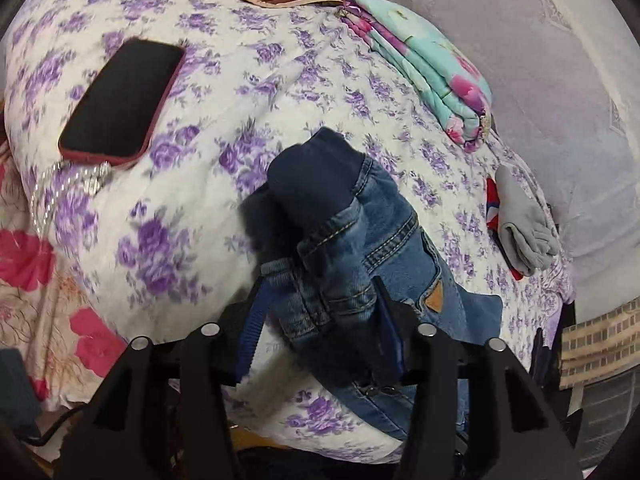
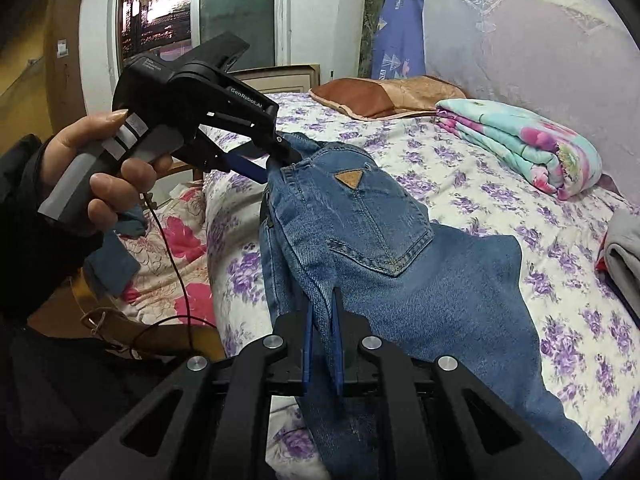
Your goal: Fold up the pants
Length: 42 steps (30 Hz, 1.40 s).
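1. One pair of blue denim pants (image 2: 384,248), lifted at the waist end above a bed, lower part draped over the quilt; one back pocket (image 2: 376,220) with one tan triangular patch (image 2: 349,179) facing up; dark waistband (image 1: 308,184) bunched at the top.
2. One left gripper (image 1: 320,312), jaws part-closed on the bunched waistband denim; gripped by one hand (image 2: 108,168) in a dark sleeve.
3. One right gripper (image 2: 323,344), jaws narrow, pinched on a thin fold of denim at the pants' near edge.
4. One purple-flowered quilt (image 1: 208,92) beneath the pants.
5. One phone (image 1: 124,100) in a red case, face up on the quilt, well apart from the pants.
6. One folded turquoise-and-pink blanket (image 2: 516,144) near the wall side.
7. One brown pillow (image 2: 384,96) at the far end.
8. One grey folded garment (image 1: 524,228) at the quilt's edge, red cloth under it.
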Each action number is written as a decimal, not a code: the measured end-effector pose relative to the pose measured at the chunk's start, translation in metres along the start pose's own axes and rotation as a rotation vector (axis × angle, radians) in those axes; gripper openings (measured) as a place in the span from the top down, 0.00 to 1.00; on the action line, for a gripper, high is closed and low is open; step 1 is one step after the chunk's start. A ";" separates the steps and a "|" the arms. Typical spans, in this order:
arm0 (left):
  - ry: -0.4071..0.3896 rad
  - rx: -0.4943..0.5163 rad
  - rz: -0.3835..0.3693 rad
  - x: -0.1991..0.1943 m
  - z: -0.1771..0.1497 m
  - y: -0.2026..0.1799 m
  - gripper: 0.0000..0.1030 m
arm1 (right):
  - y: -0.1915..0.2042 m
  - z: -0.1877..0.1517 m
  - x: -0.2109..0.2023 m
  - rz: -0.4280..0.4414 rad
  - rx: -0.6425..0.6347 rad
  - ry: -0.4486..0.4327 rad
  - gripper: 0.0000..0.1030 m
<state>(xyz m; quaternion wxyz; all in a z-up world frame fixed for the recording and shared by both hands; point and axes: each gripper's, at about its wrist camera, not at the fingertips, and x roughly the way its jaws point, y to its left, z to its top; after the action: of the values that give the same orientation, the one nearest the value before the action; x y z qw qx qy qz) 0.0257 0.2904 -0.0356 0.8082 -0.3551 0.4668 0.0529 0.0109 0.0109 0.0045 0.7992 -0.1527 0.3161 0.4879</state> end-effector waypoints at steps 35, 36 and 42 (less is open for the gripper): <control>0.185 0.456 -0.273 0.057 -0.127 -0.167 0.29 | -0.147 -0.221 -0.284 -0.711 0.790 -0.155 0.27; 0.181 0.452 -0.270 0.054 -0.128 -0.163 0.29 | -0.155 -0.222 -0.281 -0.683 0.788 -0.155 0.28; 0.119 0.396 -0.217 0.033 -0.121 -0.135 0.28 | -0.212 -0.237 -0.222 -0.516 0.890 0.066 0.97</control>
<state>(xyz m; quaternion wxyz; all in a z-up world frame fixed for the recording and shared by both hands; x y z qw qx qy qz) 0.0135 0.1072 -0.0287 0.8342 -0.2401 0.4738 -0.1479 0.0400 -0.3732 -0.0423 0.8708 0.1136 0.4702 0.0879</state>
